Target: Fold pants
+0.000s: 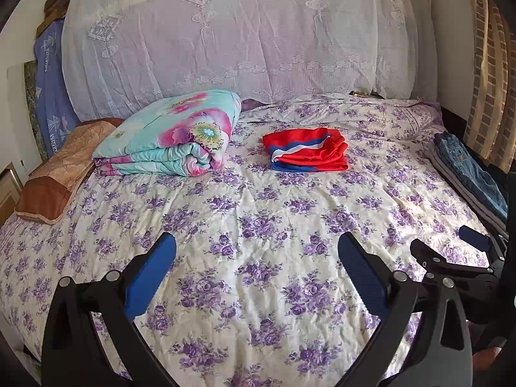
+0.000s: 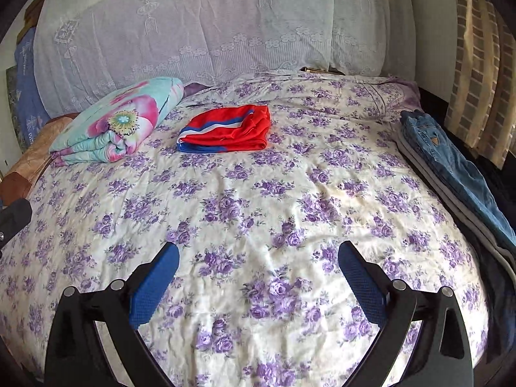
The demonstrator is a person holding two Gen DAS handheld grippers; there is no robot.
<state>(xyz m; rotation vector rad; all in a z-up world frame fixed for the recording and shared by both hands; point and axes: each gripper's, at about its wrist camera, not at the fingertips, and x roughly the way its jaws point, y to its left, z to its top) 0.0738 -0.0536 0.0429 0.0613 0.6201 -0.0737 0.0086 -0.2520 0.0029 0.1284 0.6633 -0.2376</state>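
Hovering over the bed (image 2: 258,193), both tongs, left (image 1: 257,248) and right (image 2: 258,254), gape empty. Red shorts (image 2: 225,130) look folded; take the jeans (image 2: 451,158) at bed's right edge by the waistband.

The left gripper (image 1: 257,248) hangs wide apart over the flowered bedsheet (image 1: 258,213). Folded red pants (image 1: 306,150) lie beyond, beside a folded quilt (image 1: 174,135).

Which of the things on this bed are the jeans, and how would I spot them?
Start at the bed with purple-flowered sheets and look along its right edge. The blue denim jeans lie stretched out there atop grey clothes, the only denim, far from the folded red shorts.
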